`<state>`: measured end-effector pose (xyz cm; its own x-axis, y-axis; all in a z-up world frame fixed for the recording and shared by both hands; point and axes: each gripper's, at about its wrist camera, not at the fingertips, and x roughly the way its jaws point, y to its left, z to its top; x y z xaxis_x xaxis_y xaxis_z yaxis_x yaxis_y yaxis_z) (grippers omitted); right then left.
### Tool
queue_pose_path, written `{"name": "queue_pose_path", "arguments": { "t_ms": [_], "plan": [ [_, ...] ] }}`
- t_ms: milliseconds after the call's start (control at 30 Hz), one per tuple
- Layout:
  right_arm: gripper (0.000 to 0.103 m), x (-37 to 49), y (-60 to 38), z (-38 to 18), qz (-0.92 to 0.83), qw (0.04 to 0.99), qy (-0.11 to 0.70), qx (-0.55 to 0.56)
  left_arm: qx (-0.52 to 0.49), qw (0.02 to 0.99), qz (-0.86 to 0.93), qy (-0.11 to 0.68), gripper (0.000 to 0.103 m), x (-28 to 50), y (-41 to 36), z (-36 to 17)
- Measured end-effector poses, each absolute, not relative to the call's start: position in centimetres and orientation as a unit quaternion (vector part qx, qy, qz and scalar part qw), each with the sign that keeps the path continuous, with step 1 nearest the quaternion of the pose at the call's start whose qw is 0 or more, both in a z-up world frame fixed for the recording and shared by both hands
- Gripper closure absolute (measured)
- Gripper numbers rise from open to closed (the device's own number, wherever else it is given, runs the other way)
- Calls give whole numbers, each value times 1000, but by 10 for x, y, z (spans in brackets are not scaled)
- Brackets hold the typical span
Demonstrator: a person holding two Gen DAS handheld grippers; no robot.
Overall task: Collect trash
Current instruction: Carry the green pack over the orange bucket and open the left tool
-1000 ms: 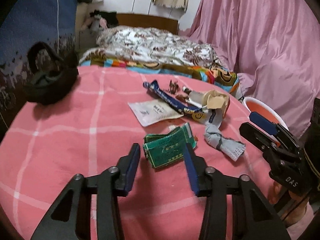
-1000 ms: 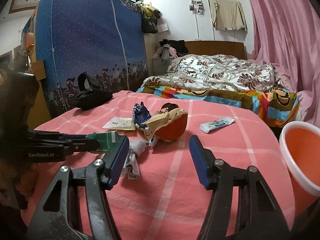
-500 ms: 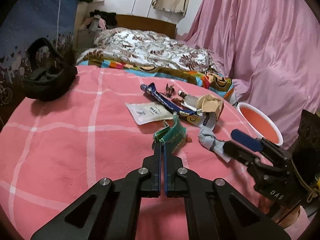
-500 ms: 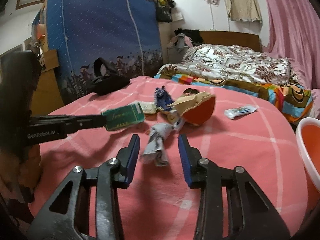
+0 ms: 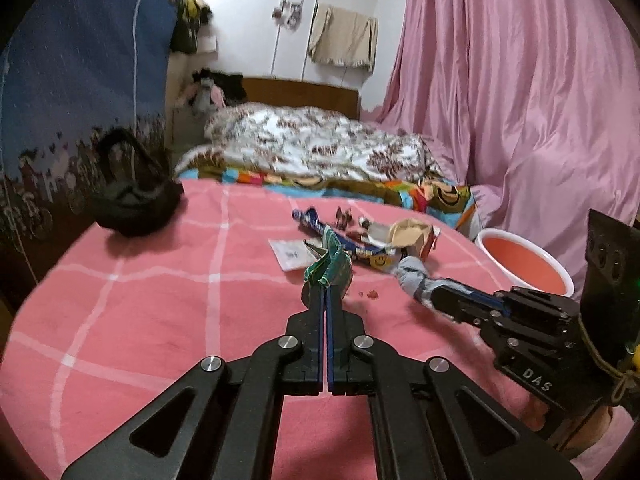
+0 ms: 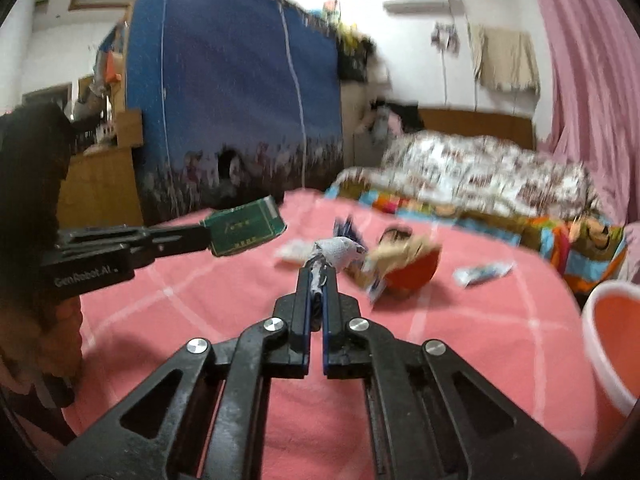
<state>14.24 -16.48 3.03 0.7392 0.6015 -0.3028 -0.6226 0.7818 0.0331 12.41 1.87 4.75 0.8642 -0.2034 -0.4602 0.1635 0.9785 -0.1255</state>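
With the left gripper (image 5: 324, 300) clamped on a crumpled green packet (image 5: 330, 270) and the right gripper (image 6: 316, 280) pinching a grey wad (image 6: 336, 252), both lifted clear of the pink bedspread (image 5: 160, 300), presumably for the bin (image 5: 524, 264) beside the remaining trash pile (image 5: 384, 240).

Black bag (image 5: 134, 204) on pink blanket (image 5: 160, 300), patterned quilt (image 5: 316, 152) behind

Left gripper (image 5: 324, 300): black frame, blue-lined fingers (image 5: 318, 320), 4 silver screws, white "GenRobot.AI" marking. Right gripper (image 6: 316, 280): same build, scuffed white, "DAS" marking, twine tied round its body.
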Motion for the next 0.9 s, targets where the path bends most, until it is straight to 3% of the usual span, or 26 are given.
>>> {"name": "queue_pose_path", "arguments": {
  "t_ms": [400,667,900],
  "plan": [
    [92,127,-245,92,200,979,-24,-14,9,988,-127,85,103,115,-50,105],
    [92,137,-322,108,89,995,-47,21,37,977,-208,29,103,133,-139,133],
    [91,150,-384,94,20,998,-8,67,42,957,-282,58,103,167,-218,130]
  ]
}}
